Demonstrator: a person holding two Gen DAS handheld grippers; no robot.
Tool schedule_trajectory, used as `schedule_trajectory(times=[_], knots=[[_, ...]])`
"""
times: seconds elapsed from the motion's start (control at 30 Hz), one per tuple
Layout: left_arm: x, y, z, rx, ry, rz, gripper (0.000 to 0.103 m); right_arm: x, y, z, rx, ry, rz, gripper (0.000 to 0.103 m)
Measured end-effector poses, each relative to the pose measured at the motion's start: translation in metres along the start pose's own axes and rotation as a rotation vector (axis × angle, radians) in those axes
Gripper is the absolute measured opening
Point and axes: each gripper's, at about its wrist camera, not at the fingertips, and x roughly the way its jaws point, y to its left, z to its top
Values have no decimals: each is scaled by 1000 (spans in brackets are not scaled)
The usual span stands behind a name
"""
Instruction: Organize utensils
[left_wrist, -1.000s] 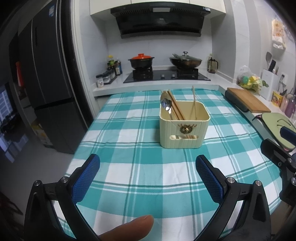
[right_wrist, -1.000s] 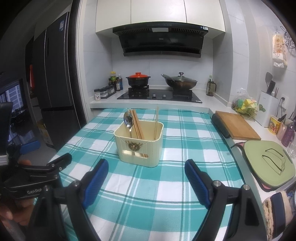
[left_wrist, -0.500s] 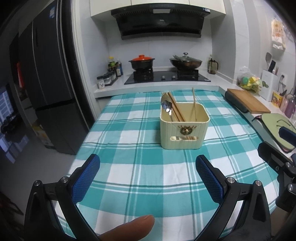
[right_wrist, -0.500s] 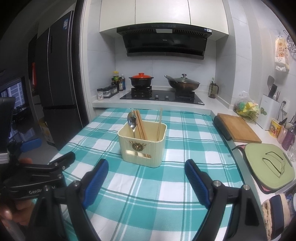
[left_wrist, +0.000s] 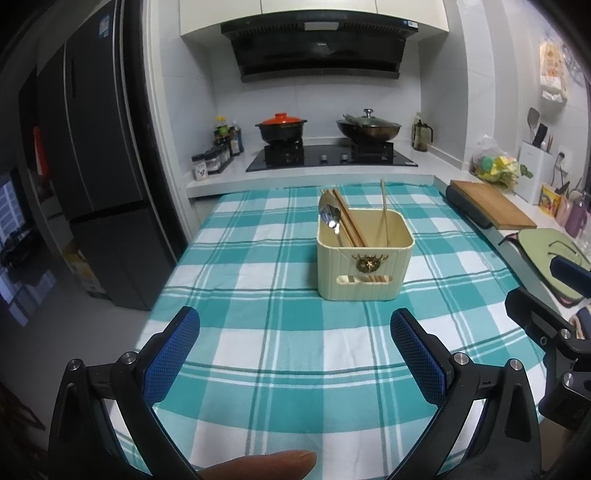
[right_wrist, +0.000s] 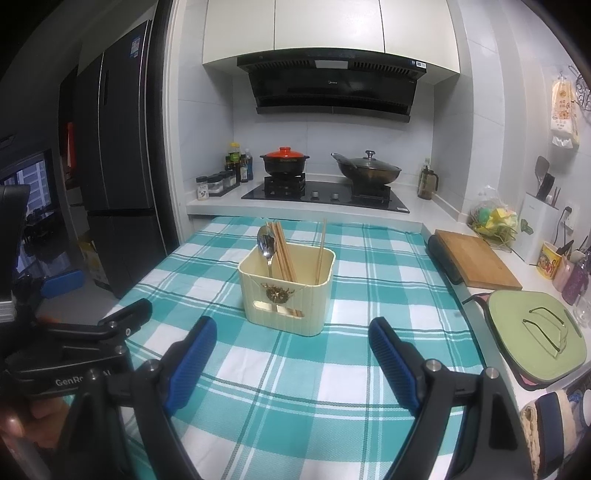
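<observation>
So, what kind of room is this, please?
A home kitchen, most likely. A hob with a pot and a wok stands under a hood, and a fridge is at the left.

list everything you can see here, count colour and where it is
cream plastic utensil holder: 1, cream with a gold emblem, middle of the table
steel spoon: 1, silver, standing in the holder, left side
wooden chopsticks: a bundle, count unclear, brown, beside the spoon; one stands apart on the right
teal checked tablecloth: 1, teal and white, over the table
black clay pot with red lid: 1, on the stove, left burner
dark wok with glass lid: 1, right burner
wooden cutting board: 1, brown, counter at right
green lidded pan: 1, near right
black fridge: 1, left
left gripper: blue fingers, open, empty
right gripper: blue fingers, open, empty
</observation>
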Motion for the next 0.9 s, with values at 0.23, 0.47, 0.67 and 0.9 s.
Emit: schedule_trajectory(times=[0.23, 0.47, 0.67, 0.9], knots=[[-1, 0, -1, -2, 6, -4, 103, -1, 3, -2, -8, 7, 7, 86], [1, 0, -2, -3, 13, -8, 103, -2, 4, -4, -14, 10, 15, 86], [1, 0, -2, -3, 14, -12, 103, -1, 3, -5, -10, 18, 16, 86], [2, -2, -3, 3, 18, -14, 103, 0, 2, -6, -5, 22, 15, 86]])
